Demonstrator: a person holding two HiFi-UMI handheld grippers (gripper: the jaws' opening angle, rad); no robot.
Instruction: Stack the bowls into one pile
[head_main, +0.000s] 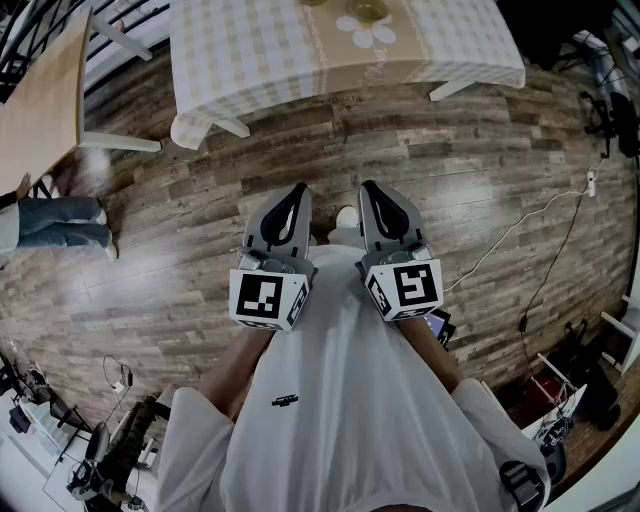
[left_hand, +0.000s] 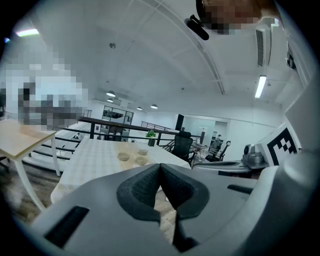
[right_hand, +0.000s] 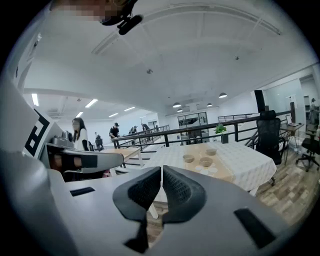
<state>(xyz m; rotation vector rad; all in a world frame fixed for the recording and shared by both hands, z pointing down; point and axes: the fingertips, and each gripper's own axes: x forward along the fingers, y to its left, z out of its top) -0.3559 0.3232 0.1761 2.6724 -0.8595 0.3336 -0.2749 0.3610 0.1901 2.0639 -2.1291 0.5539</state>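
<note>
left tool (head_main: 297, 190), right tool (head_main: 368, 187) closed; open floor (head_main: 420, 140) before table edge (head_main: 300, 86)

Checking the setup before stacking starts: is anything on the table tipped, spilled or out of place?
Nothing stands out. The three bowls sit upright and apart on the table, no spill visible. The left claw and right claw are shut and empty.

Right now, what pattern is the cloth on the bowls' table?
The tablecloth is pale checked, with a tan strip down its middle; the head view shows it best.
</note>
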